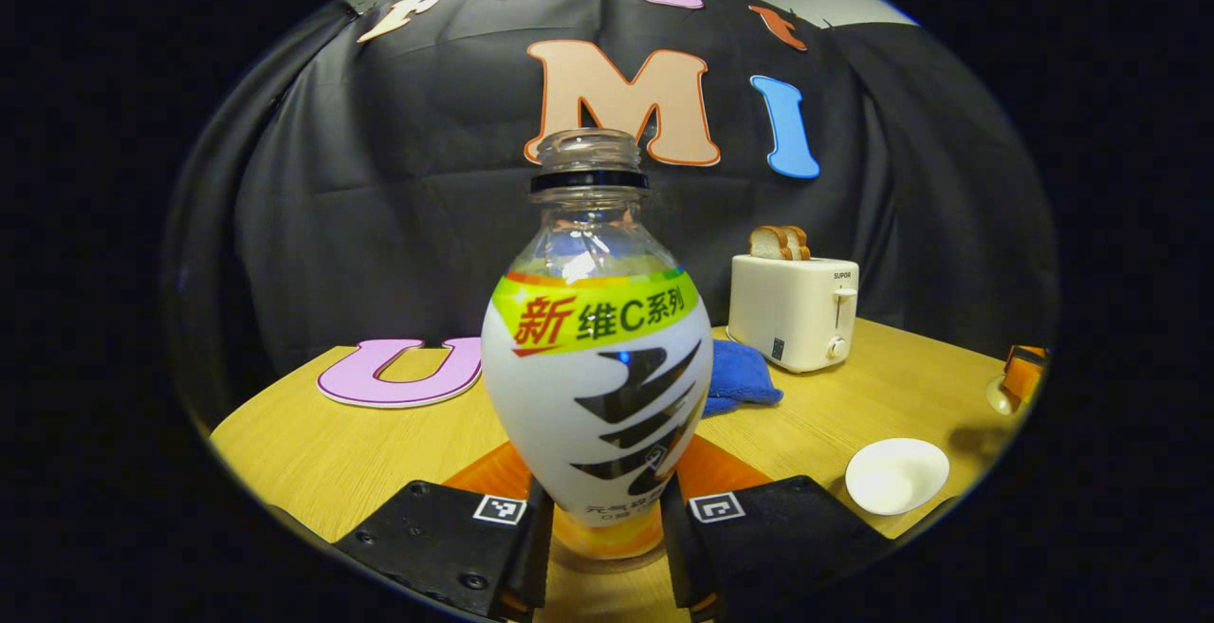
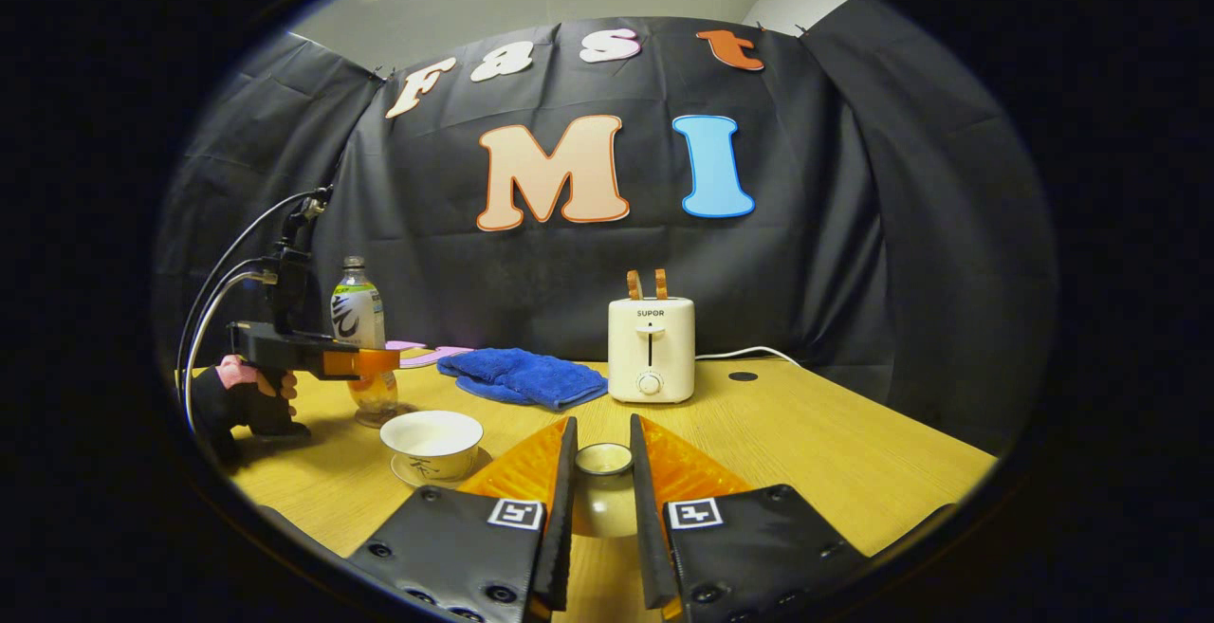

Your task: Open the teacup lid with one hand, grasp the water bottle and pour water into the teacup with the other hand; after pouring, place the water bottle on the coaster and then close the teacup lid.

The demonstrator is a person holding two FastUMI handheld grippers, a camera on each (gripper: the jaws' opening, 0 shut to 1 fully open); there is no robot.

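left gripper view: water bottle upright, uncapped, standing on the wooden table, base set between the left gripper fingers; fingers narrowed to either side of the lower body, apparently touching it, firm pressure not confirmable. a round coaster edge seems to show under the bottle base, not certain. open white teacup off to the right on the table, well apart from the bottle. blue cloth behind the bottle, white toaster with bread slices further back right.

right gripper view: right gripper fingers drawn narrow on a small round lid, one finger against each side, lid held above the table. teacup seen here at left, lid off, resting on a saucer, near the right gripper's left finger but not touching. left gripper seen farther off at left, held by a hand, fingers around the bottle's lower part; bottle upright just behind the teacup. blue cloth and toaster mid-table, toaster cord trailing right.
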